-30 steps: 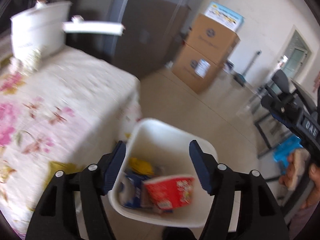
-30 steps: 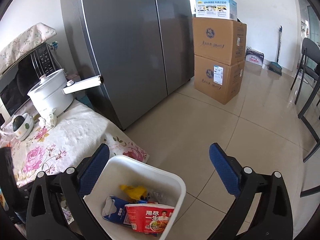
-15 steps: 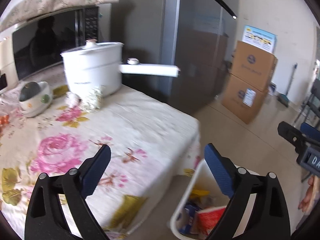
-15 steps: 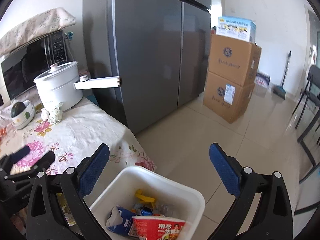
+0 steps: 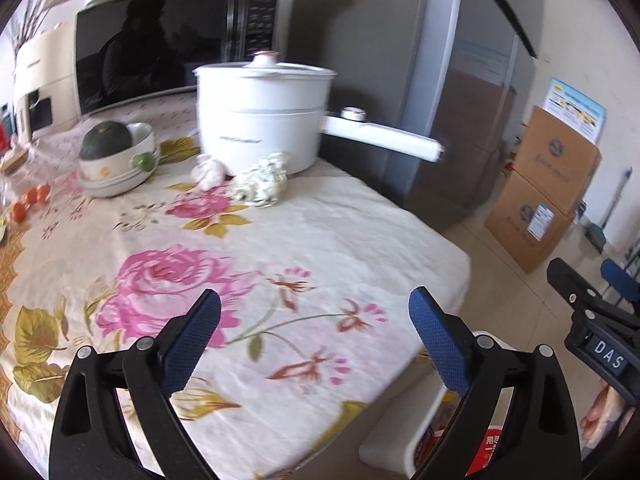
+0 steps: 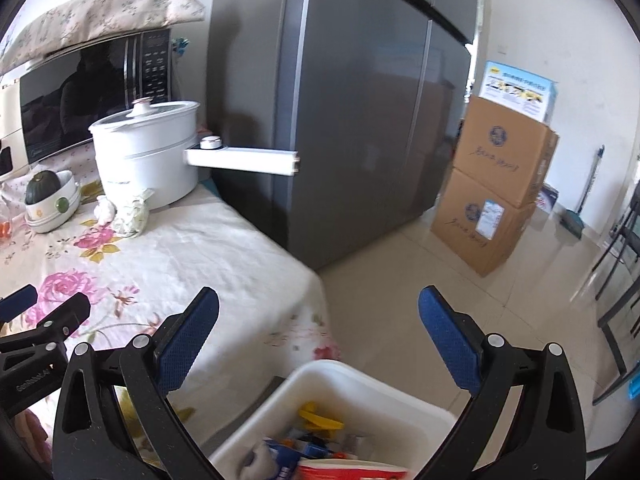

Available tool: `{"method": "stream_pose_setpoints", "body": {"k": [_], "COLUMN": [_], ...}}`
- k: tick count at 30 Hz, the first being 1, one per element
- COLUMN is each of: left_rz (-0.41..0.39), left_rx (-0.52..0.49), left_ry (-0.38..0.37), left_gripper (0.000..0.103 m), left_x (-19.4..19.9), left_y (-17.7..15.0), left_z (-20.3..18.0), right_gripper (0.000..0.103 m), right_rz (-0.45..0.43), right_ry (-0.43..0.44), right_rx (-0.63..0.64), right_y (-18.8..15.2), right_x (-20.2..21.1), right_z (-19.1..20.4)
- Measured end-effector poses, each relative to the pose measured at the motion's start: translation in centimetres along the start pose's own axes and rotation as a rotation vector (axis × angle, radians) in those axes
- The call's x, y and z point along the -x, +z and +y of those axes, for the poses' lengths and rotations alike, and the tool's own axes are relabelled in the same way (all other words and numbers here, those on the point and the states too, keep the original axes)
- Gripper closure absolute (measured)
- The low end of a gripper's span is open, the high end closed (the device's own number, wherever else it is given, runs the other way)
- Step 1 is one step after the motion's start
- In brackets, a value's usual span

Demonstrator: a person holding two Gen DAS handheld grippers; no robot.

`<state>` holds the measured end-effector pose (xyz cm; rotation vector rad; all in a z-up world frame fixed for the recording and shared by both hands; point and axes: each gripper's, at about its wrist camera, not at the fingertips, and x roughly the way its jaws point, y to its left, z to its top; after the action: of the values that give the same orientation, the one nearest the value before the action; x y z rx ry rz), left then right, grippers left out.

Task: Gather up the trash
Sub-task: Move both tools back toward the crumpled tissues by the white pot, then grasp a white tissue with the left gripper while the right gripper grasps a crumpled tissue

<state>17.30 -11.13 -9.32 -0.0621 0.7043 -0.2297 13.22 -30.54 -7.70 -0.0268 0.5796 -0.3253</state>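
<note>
Left claw (image 5: 314, 320) is spread wide with nothing between the blue pads, hanging over the near part of the bench (image 5: 360, 224), right above the pink rose print on the cloth. Right claw (image 6: 318, 320) is just as wide and empty, sitting off the bench's end over the white trash bin (image 6: 362, 384) on the floor, which already has a red noodle cup (image 6: 352, 472) and other wrappers in it.

What's left to grab, I'd say: two crumpled wads, a whitish tissue ball (image 5: 210, 171) and a greenish patterned paper wad (image 5: 262, 178), touching or nearly touching each other, tucked against the base of the white electric pot (image 5: 264, 120) at the far side of the bench.

They lie pretty much straight ahead of the left claw, a touch left of centre, well apart from it. From the right claw they're far off to the left. So the left one is clearly the nearer. The wads are lumpy, no real long axis, so approach angle shouldn't matter much, just watch the pot wall behind them.
</note>
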Motion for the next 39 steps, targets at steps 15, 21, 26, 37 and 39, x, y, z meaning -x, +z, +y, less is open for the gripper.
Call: {"method": "stream_pose_setpoints", "body": {"k": [15,21,26,37,39], "left_rz": [0.053,0.054,0.073,0.118,0.111], "left_rx": [0.197,0.303,0.368,0.411,0.402], "left_ry": [0.070,0.085,0.083,0.093,0.093], "left_gripper": [0.011,0.011,0.011,0.011,0.011], "left_x": [-0.9,-0.5,-0.2,-1.5,-2.1], "left_y": [1.2,1.9,1.8,1.5,1.8], "left_z": [10.6,15.5,18.5,21.5,21.3], "right_gripper": [0.007,0.007,0.007,0.022,0.064], "right_rz": [0.072,0.111,0.190,0.270,0.326], "right_ry": [0.168,0.237,0.299,0.382,0.430], "right_rx": [0.033,0.032,0.018,0.001,0.015], "right_y": [2.0,3.9,5.5,7.2,6.9], "right_x": [-5.2,-9.5,-14.2,-20.9,-21.8], "right_z": [11.3,16.0,19.9,24.8,25.1]}}
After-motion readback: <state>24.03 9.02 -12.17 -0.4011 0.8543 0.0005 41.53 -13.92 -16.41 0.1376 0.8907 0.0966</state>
